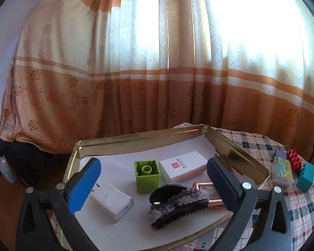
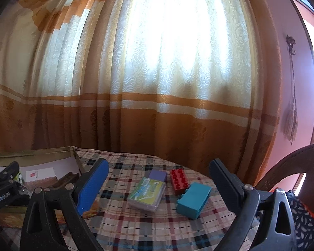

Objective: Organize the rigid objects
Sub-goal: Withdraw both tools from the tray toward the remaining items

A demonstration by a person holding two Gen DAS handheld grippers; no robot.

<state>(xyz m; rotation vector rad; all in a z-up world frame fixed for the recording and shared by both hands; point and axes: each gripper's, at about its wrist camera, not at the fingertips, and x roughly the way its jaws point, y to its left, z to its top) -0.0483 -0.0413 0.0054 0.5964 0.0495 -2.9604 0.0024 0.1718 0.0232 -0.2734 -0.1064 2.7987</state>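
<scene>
A gold tin tray (image 1: pixel 106 144) with a white floor sits on a table covered by a plaid cloth (image 2: pixel 136 226), in front of orange and cream curtains (image 1: pixel 136 73).

The left gripper (image 1: pixel 155 179) hovers over the tray, its jaws wide apart and holding nothing. Inside the tray, from left to right: a white charger (image 1: pixel 112 201) lying flat near the blue left finger (image 1: pixel 84 186); a green block (image 1: pixel 147 176) standing with its hollow side up; a white box (image 1: pixel 183 165) with a small red mark just right of the block; a dark sequined hair claw (image 1: pixel 173 202) nearer the camera; and a copper-rimmed frame (image 1: pixel 207 190) partly hidden under the claw and behind the dark right finger (image 1: pixel 224 184). A brown comb (image 1: pixel 221 159) leans at the tray's right wall.

To the right of the tray, on the cloth, lie four things close together: a clear case (image 2: pixel 146 194) with a green and yellow label, a purple block (image 2: pixel 157 175) touching its far end, a red studded brick (image 2: pixel 180 179) beside that, and a teal brick (image 2: pixel 193 199) on its side, nearest the camera.

The right gripper (image 2: pixel 159 184) hovers above this group, its jaws also wide apart and empty, the case and bricks lying between its fingers in view. The left gripper's dark body shows at the far left of that view, over the tray.
</scene>
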